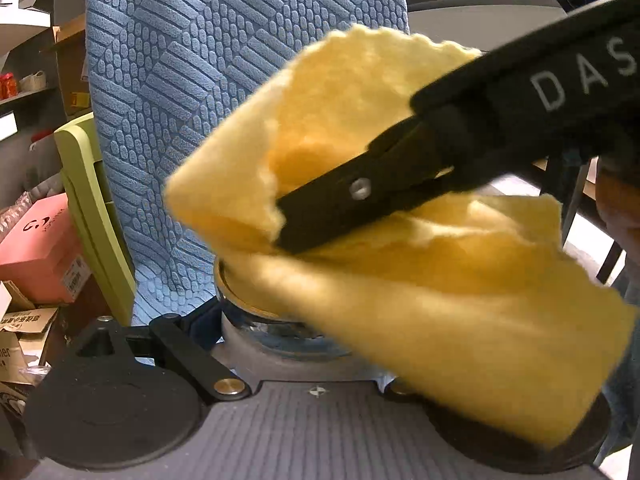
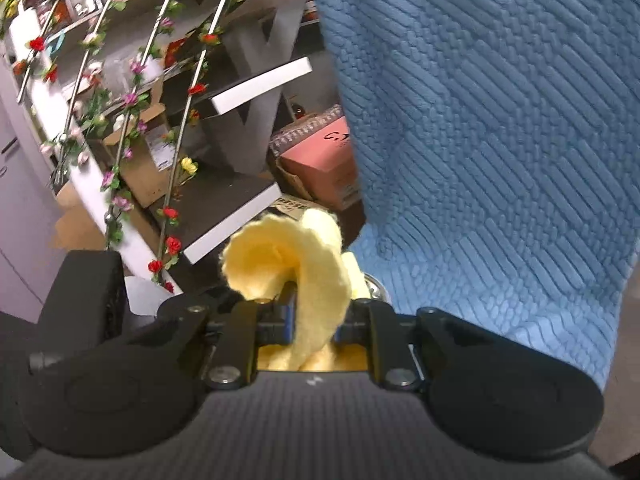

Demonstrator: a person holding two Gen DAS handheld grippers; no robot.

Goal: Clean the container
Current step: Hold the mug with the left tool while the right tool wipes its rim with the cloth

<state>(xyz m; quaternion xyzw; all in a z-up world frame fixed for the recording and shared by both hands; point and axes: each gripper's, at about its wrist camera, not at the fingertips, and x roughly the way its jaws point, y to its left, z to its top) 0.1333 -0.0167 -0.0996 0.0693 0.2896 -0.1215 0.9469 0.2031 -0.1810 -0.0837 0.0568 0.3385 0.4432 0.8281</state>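
Note:
A yellow cloth (image 1: 420, 272) fills the middle of the left wrist view, held by my right gripper (image 1: 288, 224), whose black fingers (image 1: 360, 196) reach in from the upper right and are shut on it. The cloth presses onto the mouth of a clear glass container (image 1: 256, 320) with a gold rim, held in my left gripper (image 1: 280, 344). In the right wrist view the yellow cloth (image 2: 296, 264) bunches up between my right gripper's closed fingers (image 2: 312, 320); a bit of the container's rim (image 2: 374, 284) shows behind it.
A blue textured fabric (image 1: 208, 92) hangs close behind the container and fills the right of the right wrist view (image 2: 480, 140). Shelves with flower garlands (image 2: 132, 100), a pink box (image 1: 44, 248) and cardboard boxes stand at the left. A green chair (image 1: 92, 208) is nearby.

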